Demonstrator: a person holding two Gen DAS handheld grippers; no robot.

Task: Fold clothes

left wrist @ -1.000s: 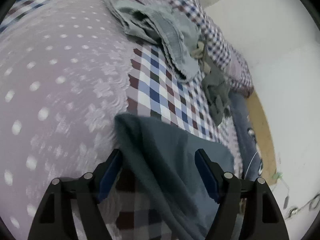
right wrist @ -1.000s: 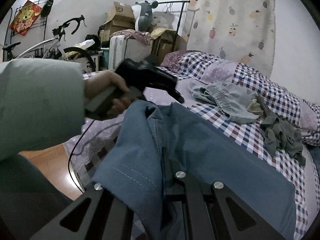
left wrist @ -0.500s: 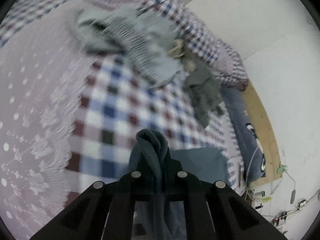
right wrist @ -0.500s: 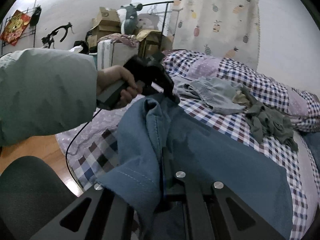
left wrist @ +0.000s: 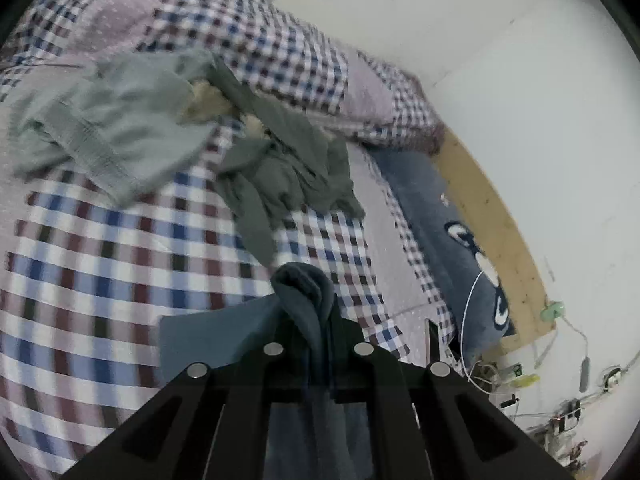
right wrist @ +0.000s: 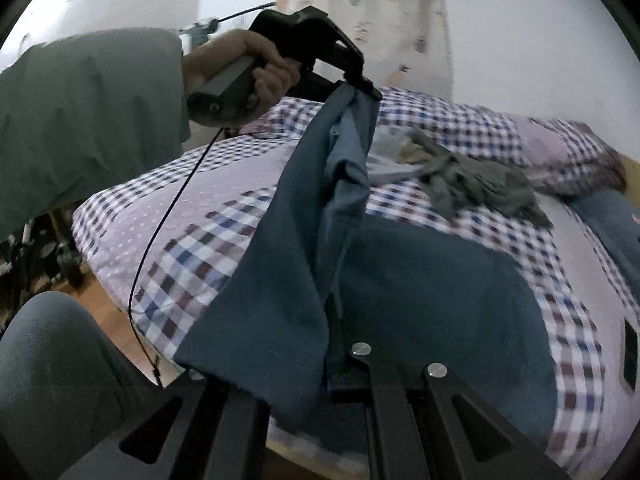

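Nearest: right gripper (right wrist: 334, 320), jaws closed tight on an edge of the blue garment (right wrist: 432, 288); cloth spills over the jaw frame on the near side, and most of the garment lies spread on the checked bedspread (right wrist: 192, 264) just ahead

Next: left gripper (left wrist: 320, 320), jaws likewise clamped, a bunched fold of the same blue garment (left wrist: 304, 284) standing up between them; in the right wrist view this gripper (right wrist: 362, 80) is held high by the person's hand (right wrist: 248, 68), the cloth hanging from it in a twisted band down to the bed

Risks, judged from this:
- the raised grip holds a thick bunch and not a flat edge; layers could slip out unevenly and spoil the fold line
- the twist in the hanging band may be laid down as a crease unless the two grips are drawn apart first
- the cable (right wrist: 176, 208) trailing from the left handle hangs close to the cloth and could snag it
- blur in both views suggests quick motion; a sweep could drag the spread part out of shape

Farther: olive-grey garment (left wrist: 280, 172), crumpled, and pale grey garment (left wrist: 104, 128), both unfolded, touching each other, well apart from the blue one

Containers: none visible; no basket or box for finished items can be made out

Far edge: dark blue cushion (left wrist: 448, 232) beside the wall
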